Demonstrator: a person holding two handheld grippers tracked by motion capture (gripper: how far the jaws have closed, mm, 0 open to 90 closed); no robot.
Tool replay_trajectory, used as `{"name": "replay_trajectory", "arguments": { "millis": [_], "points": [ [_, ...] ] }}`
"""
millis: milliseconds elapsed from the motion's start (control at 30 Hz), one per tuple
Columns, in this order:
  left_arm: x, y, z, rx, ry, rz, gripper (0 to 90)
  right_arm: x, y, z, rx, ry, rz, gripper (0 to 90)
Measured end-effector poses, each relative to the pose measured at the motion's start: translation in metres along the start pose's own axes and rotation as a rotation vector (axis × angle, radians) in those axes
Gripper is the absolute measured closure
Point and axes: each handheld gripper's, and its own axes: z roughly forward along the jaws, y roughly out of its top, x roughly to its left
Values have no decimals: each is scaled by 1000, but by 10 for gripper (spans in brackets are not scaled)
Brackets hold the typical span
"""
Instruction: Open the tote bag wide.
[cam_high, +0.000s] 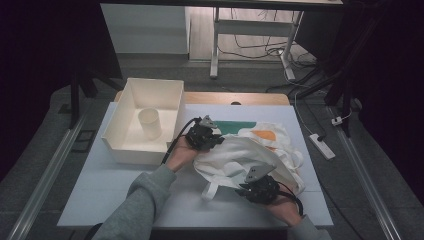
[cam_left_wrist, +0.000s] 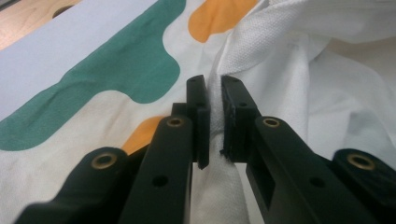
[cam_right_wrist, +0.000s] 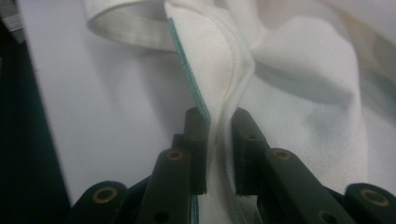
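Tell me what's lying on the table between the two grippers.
Bunched white tote bag cloth spans from left gripper to right gripper; each pinches a fold, seen in the high view.

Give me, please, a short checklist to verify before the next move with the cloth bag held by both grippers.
1. Left gripper has cloth pinched between its jaws: ok.
2. Right gripper is closed on the hemmed edge of the cloth bag: ok, the seam runs between its jaws.
3. Bag strap free of the jaws: ok, it lies loose on the table.
4. Bag apart from the white bin: ok.
5. Cup upright inside the bin: ok.
6. Whether each grip takes one layer or several: cannot tell.
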Motion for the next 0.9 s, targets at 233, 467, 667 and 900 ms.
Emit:
{"name": "replay_trajectory", "arguments": {
  "millis": [233,467,667,900],
  "points": [
    [2,1,-7,-33,-6,-22,823,20,0,-11,-4,60,-24,790],
    [-3,3,-8,-36,-7,-10,823,42,-4,-21,3,97,-48,792],
    [-6,2,-2,-20,-6,-5,823,47,-8,-17,42,124,-57,791],
    [-5,-1,2,-6,-10,-11,822,43,-12,-11,27,117,-44,748]
  ]
}}
